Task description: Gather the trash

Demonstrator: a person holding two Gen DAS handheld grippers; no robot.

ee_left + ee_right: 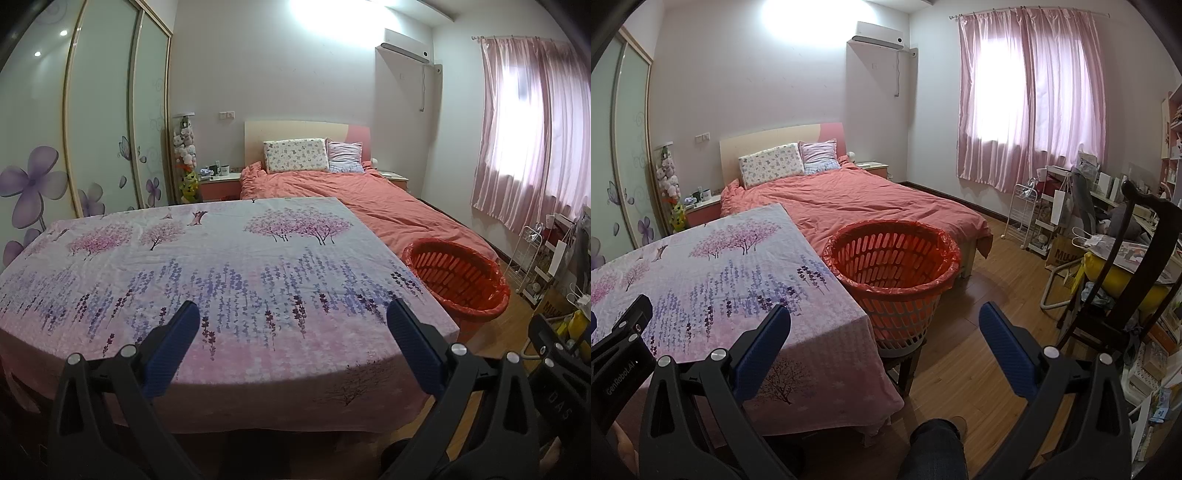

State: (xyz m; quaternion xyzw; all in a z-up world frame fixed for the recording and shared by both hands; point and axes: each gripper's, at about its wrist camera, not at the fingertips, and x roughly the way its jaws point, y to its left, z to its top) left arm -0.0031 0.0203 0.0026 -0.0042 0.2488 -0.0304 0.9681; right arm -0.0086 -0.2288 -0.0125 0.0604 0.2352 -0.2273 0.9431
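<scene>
An orange slatted basket (pixel 892 266) lined with a red bag stands on a low stool beside the table's right edge; it also shows in the left wrist view (pixel 458 280). I see nothing inside it. The table (pixel 221 280) is covered by a floral cloth with nothing on it; it also shows in the right wrist view (pixel 713 273). My left gripper (pixel 293 317) is open and empty above the table's near edge. My right gripper (pixel 884 319) is open and empty, to the right of the table, in front of the basket. No trash item shows in either view.
A bed with a salmon cover (pixel 857 199) lies behind the table and basket. A wardrobe (pixel 99 122) stands at the left. A dark chair (pixel 1137 258), a white rack (pixel 1023 214) and a cluttered desk fill the right. My leg (pixel 934 450) is below on the wooden floor.
</scene>
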